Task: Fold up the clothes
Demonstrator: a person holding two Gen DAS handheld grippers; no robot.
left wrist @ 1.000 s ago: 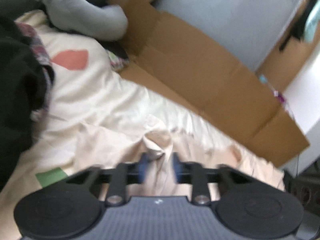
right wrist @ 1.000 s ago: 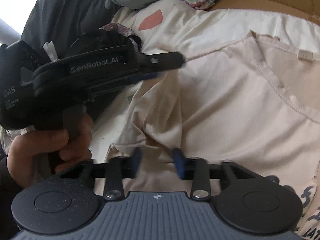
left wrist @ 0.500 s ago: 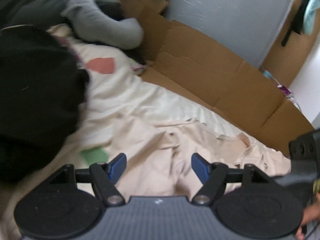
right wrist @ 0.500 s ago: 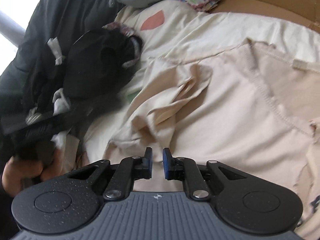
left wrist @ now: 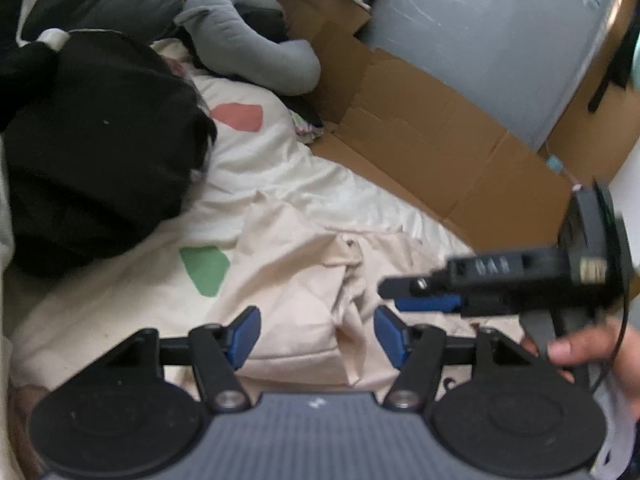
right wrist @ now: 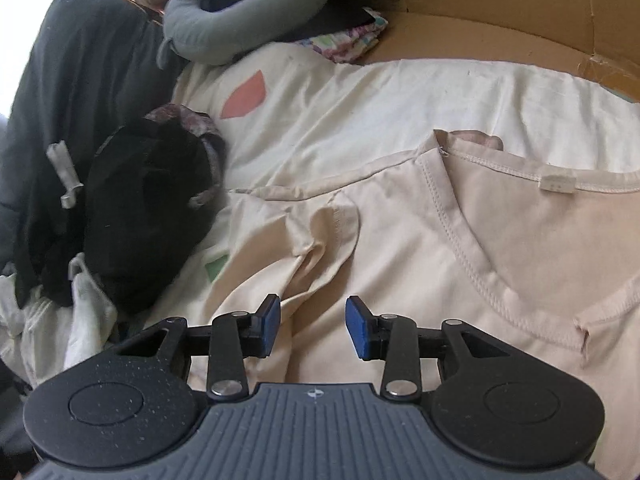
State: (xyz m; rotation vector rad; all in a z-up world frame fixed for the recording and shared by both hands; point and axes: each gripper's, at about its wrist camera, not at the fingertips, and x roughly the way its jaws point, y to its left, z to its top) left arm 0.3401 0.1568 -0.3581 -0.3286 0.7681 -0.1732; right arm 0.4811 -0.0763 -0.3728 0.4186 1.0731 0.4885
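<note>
A pale peach T-shirt (right wrist: 500, 240) lies spread on the cream sheet (right wrist: 400, 96), neckline and label to the right. Its sleeve (right wrist: 320, 236) is rumpled just ahead of my right gripper (right wrist: 314, 326). That gripper's jaws are opening, and its blue pads hover over the fabric with nothing pressed between them. In the left wrist view the same shirt (left wrist: 300, 276) lies bunched ahead of my left gripper (left wrist: 316, 334). Its jaws stand wide and are closing a little, gripping nothing. The right gripper (left wrist: 420, 298) reaches in from the right, held by a hand (left wrist: 592, 352).
A heap of black clothes (left wrist: 100, 152) sits to the left on the sheet, with white garments (right wrist: 80, 312) beside it. A grey neck pillow (right wrist: 240, 12) lies at the back. Flattened cardboard (left wrist: 420, 128) and a grey appliance (left wrist: 500, 40) border the far side.
My left gripper let go of the pinched shirt fabric, opened wide and pulled back to the left. My right gripper went from nearly shut to open and shifted right along the shirt.
</note>
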